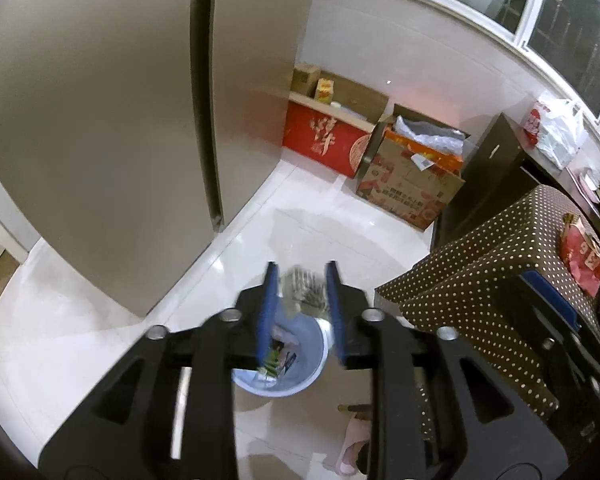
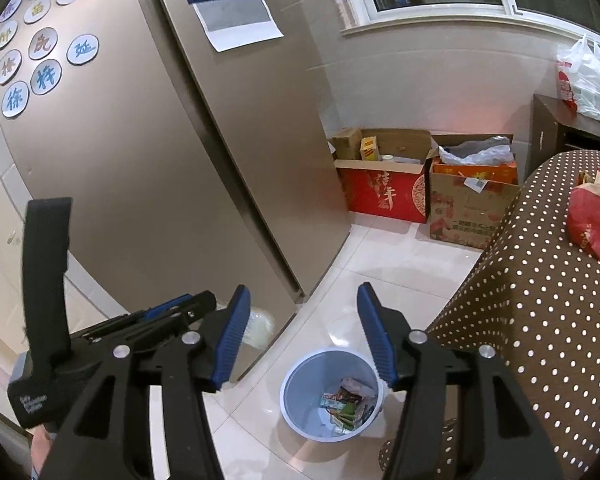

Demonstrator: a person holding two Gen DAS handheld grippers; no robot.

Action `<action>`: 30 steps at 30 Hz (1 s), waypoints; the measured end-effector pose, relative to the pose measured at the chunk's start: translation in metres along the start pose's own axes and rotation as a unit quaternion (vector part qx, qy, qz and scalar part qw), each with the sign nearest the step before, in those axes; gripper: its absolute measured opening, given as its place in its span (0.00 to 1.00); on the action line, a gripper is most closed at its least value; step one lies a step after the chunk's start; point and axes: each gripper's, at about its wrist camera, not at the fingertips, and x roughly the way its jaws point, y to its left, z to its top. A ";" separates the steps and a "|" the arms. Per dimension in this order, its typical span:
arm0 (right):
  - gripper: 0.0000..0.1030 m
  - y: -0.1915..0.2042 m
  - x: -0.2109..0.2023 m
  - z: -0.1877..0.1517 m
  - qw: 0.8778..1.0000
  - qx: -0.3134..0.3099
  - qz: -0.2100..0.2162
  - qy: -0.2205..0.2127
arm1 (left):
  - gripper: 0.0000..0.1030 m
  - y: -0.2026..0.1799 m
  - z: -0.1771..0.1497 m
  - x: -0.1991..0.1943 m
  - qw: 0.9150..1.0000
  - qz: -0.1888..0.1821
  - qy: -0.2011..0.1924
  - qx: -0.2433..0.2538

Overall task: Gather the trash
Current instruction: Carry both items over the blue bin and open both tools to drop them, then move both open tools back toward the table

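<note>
White floor tiles carry the bin (image 2: 330, 394) below my spread, unladen right fingers (image 2: 300, 336); my left fingers (image 1: 302, 308) pinch a blurred wrapper (image 1: 304, 290).

bin (image 2: 300, 404) on floor between fridge (image 2: 188, 184) and table (image 2: 540, 292).

both grippers, left gripper (image 1: 302, 276) and right gripper (image 2: 302, 304), are matte black plastic linkages with silver round bolts and ribbed blue finger pads (image 2: 232, 336). small white lettering marks the left gripper's black housing, seen from the right wrist.
</note>
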 end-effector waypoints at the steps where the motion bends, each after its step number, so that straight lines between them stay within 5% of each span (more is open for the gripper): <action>1: 0.54 0.000 -0.001 0.001 1.000 0.000 -0.001 0.000 | 0.51 0.000 0.000 -0.001 1.000 0.002 -0.001 -0.003; 2: 0.54 0.000 -0.002 0.001 1.000 0.000 -0.001 0.000 | 0.59 0.000 0.000 -0.002 1.000 0.005 -0.006 -0.005; 17: 0.54 -0.023 -0.065 -0.001 0.999 0.008 -0.022 -0.025 | 0.61 -0.032 -0.007 -0.051 0.999 -0.022 -0.034 0.018; 30: 0.55 -0.125 -0.169 -0.026 0.992 0.063 -0.101 -0.048 | 0.66 -0.159 -0.042 -0.087 0.987 -0.093 -0.023 0.129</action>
